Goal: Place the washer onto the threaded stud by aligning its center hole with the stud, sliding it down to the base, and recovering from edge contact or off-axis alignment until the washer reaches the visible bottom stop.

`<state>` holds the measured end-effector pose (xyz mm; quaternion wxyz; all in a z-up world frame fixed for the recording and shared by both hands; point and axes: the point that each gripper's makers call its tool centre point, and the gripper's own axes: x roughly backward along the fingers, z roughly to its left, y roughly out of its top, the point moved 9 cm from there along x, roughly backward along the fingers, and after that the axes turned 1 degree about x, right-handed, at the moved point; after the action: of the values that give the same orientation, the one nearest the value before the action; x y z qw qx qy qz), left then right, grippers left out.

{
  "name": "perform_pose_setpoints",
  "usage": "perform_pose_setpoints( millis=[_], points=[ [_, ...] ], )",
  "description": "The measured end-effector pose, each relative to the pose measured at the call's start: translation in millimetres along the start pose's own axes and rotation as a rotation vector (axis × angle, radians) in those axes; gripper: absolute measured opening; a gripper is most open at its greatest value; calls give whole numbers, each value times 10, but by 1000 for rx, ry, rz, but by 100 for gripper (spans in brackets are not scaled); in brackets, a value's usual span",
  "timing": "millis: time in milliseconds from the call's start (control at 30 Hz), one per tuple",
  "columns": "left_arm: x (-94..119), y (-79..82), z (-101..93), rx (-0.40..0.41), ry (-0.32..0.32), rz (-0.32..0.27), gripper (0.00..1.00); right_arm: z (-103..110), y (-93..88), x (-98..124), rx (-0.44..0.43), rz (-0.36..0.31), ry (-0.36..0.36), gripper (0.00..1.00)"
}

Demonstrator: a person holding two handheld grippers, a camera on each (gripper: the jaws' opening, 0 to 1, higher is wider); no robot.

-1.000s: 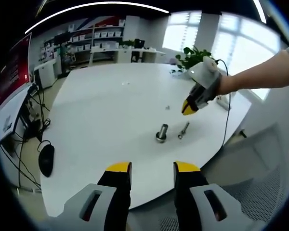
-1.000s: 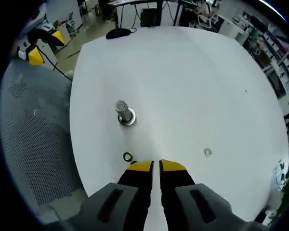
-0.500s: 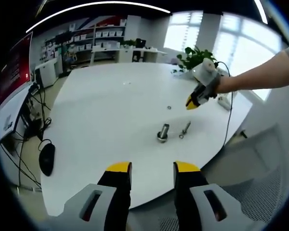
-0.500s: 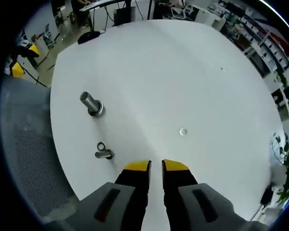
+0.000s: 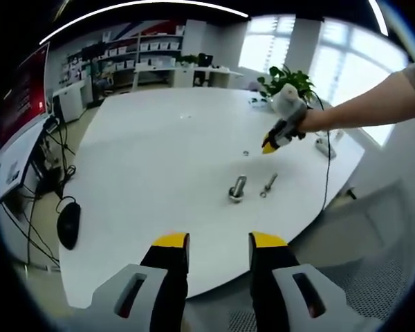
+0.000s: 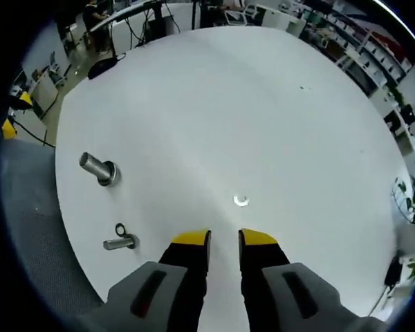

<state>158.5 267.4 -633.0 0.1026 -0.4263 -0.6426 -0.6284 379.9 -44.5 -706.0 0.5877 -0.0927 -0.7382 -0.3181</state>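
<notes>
1. Left gripper view: your left gripper [image 5: 219, 243] rises from 6 o'clock with its yellow-tipped jaws spread apart and nothing between them, held off the near edge of the table.
2. A large white round table [image 5: 152, 159] takes up the middle of this view. Its surface is plain and glossy.
3. Near the centre, the threaded stud [image 5: 237, 189] stands on its wide base. Just to its 3 o'clock a bolt [image 5: 267, 185] lies flat on the table.
4. The washer [image 5: 245, 153] is a tiny ring lying flat at 12 o'clock from the stud, apart from it.
5. Your right gripper [image 5: 272, 142] reaches in from 2 o'clock, held by a hand with a bare forearm, its yellow tips just beside the washer.
6. Room: shelving with white boxes at 11 o'clock, a leafy plant [image 5: 288, 79] and bright windows at 1 o'clock, a dark computer mouse [image 5: 68, 225] and cables at 9 o'clock.
7. Right gripper view: your right gripper [image 6: 223, 239] rises from 6 o'clock, jaws slightly parted and holding nothing. The washer [image 6: 241, 200] lies on the white table [image 6: 249, 104] just above the tips, not touching them.
8. The threaded stud [image 6: 99, 168] stands at 9 o'clock, well apart from the washer. The bolt [image 6: 120, 241] lies at 8 o'clock with a small ring beside its end.
9. Desks, chairs and cables line the far edge at 12 o'clock.
</notes>
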Motion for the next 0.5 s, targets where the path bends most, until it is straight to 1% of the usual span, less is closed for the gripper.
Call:
perform_pose_setpoints(
  millis=[167, 267, 400, 500],
  points=[
    [-9, -14, 8, 7, 2, 11, 32, -75, 30, -129, 3, 21, 3, 18],
    [-7, -18, 23, 16, 8, 12, 32, -133, 62, -209, -24, 22, 7, 19],
    [-3, -20, 28, 19, 12, 13, 32, -183, 103, -318, -92, 8, 16, 19],
    [-8, -26, 33, 22, 14, 19, 32, -208, 123, -374, -112, 6, 15, 19]
  ],
)
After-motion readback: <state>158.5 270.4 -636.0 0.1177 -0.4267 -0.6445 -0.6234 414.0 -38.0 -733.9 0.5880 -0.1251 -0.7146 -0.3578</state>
